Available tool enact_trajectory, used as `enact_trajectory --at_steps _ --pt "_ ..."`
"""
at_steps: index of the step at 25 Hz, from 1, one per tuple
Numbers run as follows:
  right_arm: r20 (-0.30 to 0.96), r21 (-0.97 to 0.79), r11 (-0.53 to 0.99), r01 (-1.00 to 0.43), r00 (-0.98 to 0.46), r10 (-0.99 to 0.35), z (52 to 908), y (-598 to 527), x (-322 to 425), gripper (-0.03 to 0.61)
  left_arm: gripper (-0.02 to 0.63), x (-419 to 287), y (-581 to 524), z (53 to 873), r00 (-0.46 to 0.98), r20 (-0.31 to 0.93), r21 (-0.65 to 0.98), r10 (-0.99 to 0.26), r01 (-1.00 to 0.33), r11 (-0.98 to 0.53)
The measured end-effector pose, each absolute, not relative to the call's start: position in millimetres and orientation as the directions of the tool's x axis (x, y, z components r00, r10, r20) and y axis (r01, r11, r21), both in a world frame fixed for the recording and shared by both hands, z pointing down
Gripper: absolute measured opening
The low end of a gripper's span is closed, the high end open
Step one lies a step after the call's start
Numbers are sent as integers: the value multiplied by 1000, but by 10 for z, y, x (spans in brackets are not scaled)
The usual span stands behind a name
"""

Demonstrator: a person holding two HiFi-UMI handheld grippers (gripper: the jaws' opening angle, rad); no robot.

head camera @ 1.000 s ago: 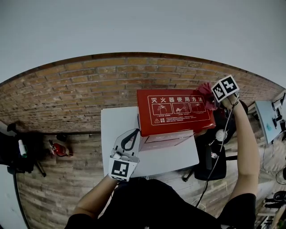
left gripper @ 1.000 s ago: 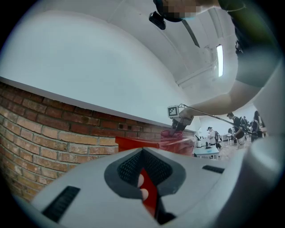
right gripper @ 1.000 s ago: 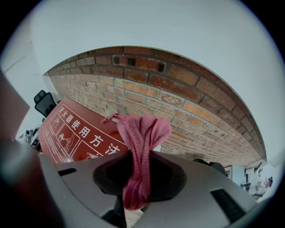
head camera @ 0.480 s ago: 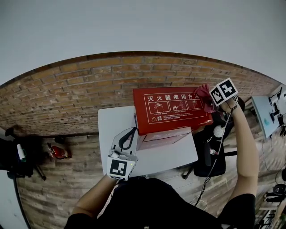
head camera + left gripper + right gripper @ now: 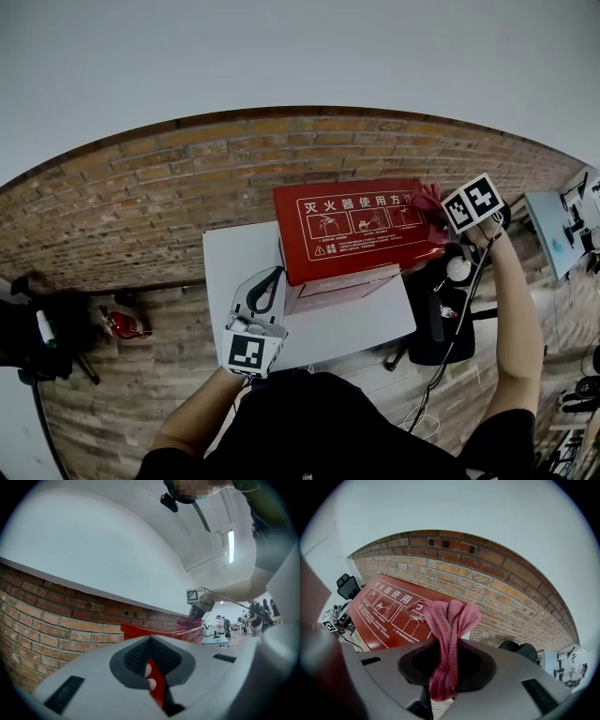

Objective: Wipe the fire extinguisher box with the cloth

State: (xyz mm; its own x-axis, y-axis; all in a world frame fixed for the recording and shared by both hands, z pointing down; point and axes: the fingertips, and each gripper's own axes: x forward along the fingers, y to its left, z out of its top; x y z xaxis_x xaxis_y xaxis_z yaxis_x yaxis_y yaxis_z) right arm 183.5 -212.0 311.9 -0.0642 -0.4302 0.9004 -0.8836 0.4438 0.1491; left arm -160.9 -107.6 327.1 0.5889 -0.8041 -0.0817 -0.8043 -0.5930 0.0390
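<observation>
The red fire extinguisher box [image 5: 356, 225], with white instructions printed on its top, stands on a white table [image 5: 234, 267] against a brick wall. My right gripper [image 5: 448, 211] is shut on a pink cloth [image 5: 429, 200] and presses it onto the right end of the box top. In the right gripper view the cloth [image 5: 450, 625] hangs folded out of the jaws above the box [image 5: 389, 613]. My left gripper [image 5: 272, 281] is at the box's left front corner. Its jaws are shut on a thin red edge of the box [image 5: 157, 684]. The left gripper view also shows the right gripper [image 5: 199, 607] far off.
A small red extinguisher [image 5: 122, 321] lies on the floor at the left, near black gear [image 5: 37, 333]. A black chair [image 5: 445, 328] stands right of the table, with a desk [image 5: 553, 234] beyond it. The brick wall [image 5: 187, 178] runs behind the box.
My right gripper has slid the cloth a little along the right end of the box top, towards me. The left gripper has stayed where it was.
</observation>
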Motion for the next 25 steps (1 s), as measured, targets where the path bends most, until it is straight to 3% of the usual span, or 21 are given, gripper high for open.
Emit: enact_trajectory --at_steps 25 --pt "885 186 396 -899 -22 -466 3135 -1683 1735 100 32 -1605 -1044 3259 608 -91 45 -789 -789 -613"
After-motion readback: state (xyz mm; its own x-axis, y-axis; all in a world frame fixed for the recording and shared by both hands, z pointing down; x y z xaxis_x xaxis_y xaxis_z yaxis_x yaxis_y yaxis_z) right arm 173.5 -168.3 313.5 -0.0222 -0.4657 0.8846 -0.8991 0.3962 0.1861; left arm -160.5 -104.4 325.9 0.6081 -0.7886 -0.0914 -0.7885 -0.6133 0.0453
